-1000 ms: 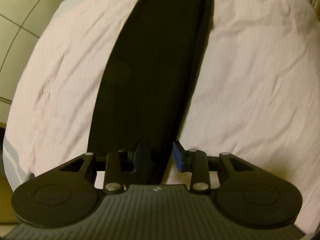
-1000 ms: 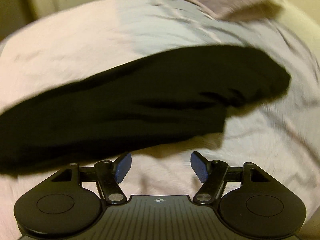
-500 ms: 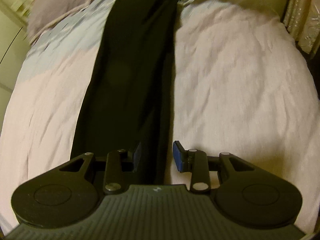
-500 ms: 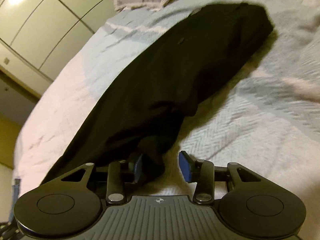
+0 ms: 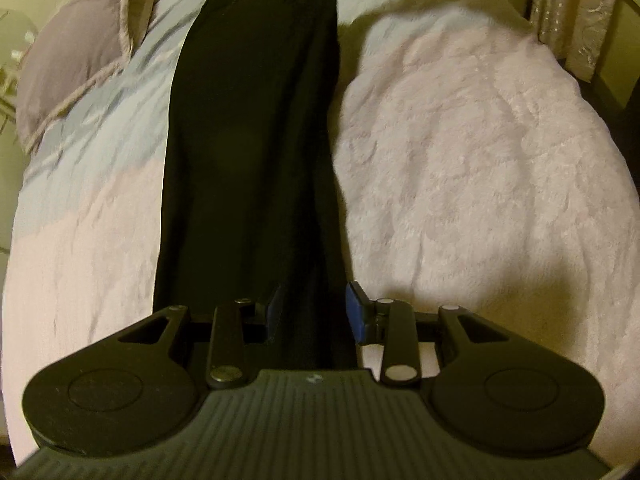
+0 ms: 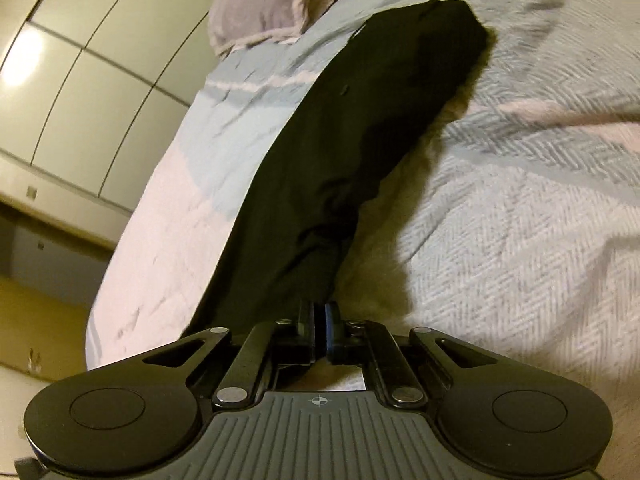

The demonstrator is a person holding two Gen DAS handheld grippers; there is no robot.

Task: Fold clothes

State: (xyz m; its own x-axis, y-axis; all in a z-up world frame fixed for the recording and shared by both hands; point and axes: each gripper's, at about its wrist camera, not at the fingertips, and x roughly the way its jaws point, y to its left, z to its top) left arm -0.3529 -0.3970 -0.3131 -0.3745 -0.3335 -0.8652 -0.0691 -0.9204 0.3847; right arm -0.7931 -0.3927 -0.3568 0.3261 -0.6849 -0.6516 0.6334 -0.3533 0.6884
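A long black garment (image 5: pixel 248 160) lies stretched in a narrow strip along the bed. My left gripper (image 5: pixel 314 314) is shut on its near end: a thick bunch of cloth fills the gap between the blue pads (image 5: pixel 356 316). In the right wrist view the same garment (image 6: pixel 360 140) runs away from me toward the pillow. My right gripper (image 6: pixel 320 320) has its jaws closing down to a tight pinch on a tapered end of the cloth, pads nearly touching. The cloth rises slightly off the bed at that end.
The bedspread (image 5: pixel 460 160) is pink on one half and pale blue (image 6: pixel 520 240) on the other. A grey pillow (image 5: pixel 72 60) (image 6: pixel 260 0) lies at the head. Pale wardrobe doors (image 6: pixel 80 80) stand beyond the bed's edge, and a curtain (image 5: pixel 572 20) hangs at the other side.
My right gripper came from open above the bed to the garment's end and shut on it. The left gripper carried its end sideways, so the garment now lies straighter and the pillow shows.
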